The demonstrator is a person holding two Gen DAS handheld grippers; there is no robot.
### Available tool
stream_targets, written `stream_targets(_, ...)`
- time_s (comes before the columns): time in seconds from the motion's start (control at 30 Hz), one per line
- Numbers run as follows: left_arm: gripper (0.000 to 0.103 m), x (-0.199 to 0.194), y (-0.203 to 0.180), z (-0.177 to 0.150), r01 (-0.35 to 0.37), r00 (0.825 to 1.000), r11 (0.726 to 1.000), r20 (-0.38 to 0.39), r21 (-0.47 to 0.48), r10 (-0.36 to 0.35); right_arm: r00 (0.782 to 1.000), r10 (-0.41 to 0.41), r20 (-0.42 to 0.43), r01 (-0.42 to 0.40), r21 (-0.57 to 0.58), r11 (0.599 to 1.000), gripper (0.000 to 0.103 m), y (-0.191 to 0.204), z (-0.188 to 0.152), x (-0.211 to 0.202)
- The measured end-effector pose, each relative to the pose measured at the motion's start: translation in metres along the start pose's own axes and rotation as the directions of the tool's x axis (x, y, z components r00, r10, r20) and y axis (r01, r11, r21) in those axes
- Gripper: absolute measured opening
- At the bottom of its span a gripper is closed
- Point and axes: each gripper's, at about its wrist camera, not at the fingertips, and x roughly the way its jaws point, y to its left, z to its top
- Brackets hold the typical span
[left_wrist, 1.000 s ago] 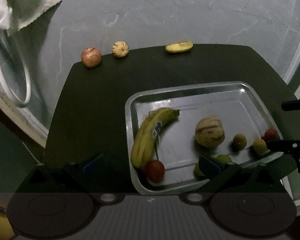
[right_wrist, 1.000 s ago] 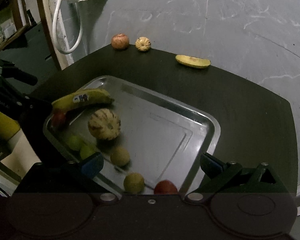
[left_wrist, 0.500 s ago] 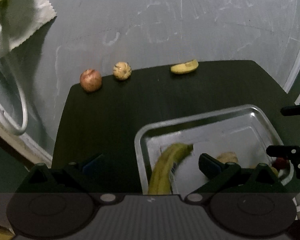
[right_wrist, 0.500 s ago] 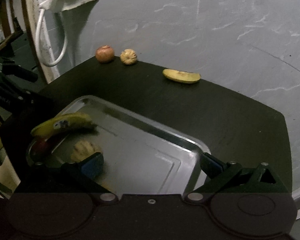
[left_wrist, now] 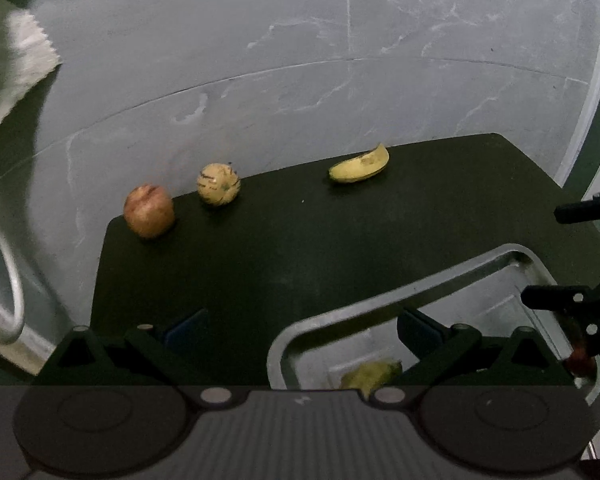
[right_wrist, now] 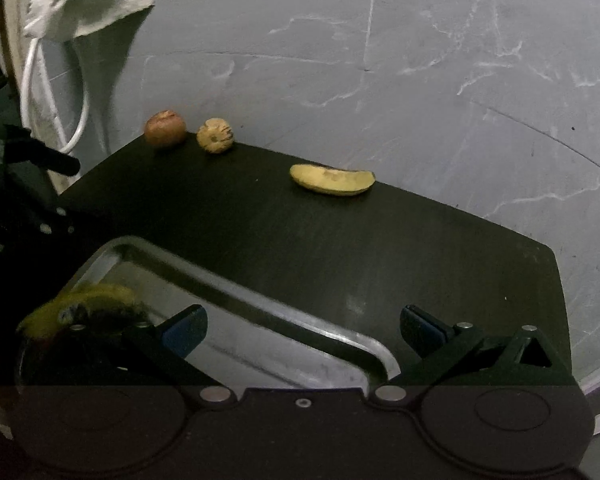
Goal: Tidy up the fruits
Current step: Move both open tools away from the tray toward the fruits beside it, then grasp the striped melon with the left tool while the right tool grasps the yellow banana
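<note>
Pulled back and tilted up since a second ago, both cameras losing most of the tray (left_wrist: 380, 304). Left claw (left_wrist: 300, 332) and right claw (right_wrist: 304, 328) spread wide, gripping nothing. Lined up along far edge of bench (right_wrist: 340, 248): apple (left_wrist: 149, 211), striped melon (left_wrist: 218, 189), small banana (left_wrist: 359, 167). Big banana (right_wrist: 80, 306) in tray. Judged partly done; remaining tray fruit unsorted.

Red apple (left_wrist: 149, 211), striped cream melon (left_wrist: 218, 189), yellow banana (left_wrist: 360, 167), silver tray (right_wrist: 236, 292).
</note>
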Motion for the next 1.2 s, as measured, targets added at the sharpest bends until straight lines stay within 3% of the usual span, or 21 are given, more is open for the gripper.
stream_targets(0.37,0.103,0.048,0.016,0.027,0.024,1.0,0.997,0.005,0.069,-0.024,1.0,-0.003,-0.023,0.005,0.108,0.994,0.102,-0.015,0.033,0.036)
stream_targets(0.63,0.103,0.08,0.031,0.048,0.015,1.0,0.999,0.018,0.039,-0.016,0.999,-0.011,-0.045,0.02,0.209,0.978,0.102,-0.034,0.056,0.071)
stream_targets(0.8,0.102,0.101,0.047,0.063,0.022,1.0,0.996,0.02,-0.088,-0.02,0.998,-0.018,-0.059,0.035,0.308,0.951,0.102,-0.05,0.073,0.095)
stream_targets(1.0,0.102,0.127,0.066,0.078,0.014,1.0,0.972,0.011,-0.236,-0.012,0.997,-0.026,-0.078,0.058,0.44,0.896,0.102,-0.063,0.085,0.118)
stream_targets(1.2,0.102,0.147,0.089,0.083,0.005,1.0,0.891,-0.003,-0.454,-0.006,0.997,-0.037,-0.07,0.068,0.517,0.853,0.102,-0.064,0.093,0.135)
